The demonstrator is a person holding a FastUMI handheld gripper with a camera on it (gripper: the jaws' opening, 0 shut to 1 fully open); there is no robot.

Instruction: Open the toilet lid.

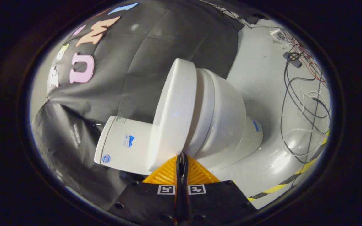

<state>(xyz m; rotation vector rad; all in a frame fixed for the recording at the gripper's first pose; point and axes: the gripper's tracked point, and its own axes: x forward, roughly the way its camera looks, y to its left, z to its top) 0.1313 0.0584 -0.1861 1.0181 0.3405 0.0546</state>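
A white toilet stands on a pale floor, and the view is rolled so the floor lies to the right of it. Its lid rests over the seat and the bowl. A narrow shadowed gap between lid and seat widens toward the toilet's front end. The tank sits behind the lid against the black cloth wall. My gripper is shut, fingers pressed together with nothing seen between them. Its tips sit at the seam where the lid's side edge meets the seat, close to the tank end.
Loose cables and a small black box lie on the floor beyond the bowl. A yellow-and-black tape line runs along the floor near the fingers. The black cloth wall hangs close behind the tank.
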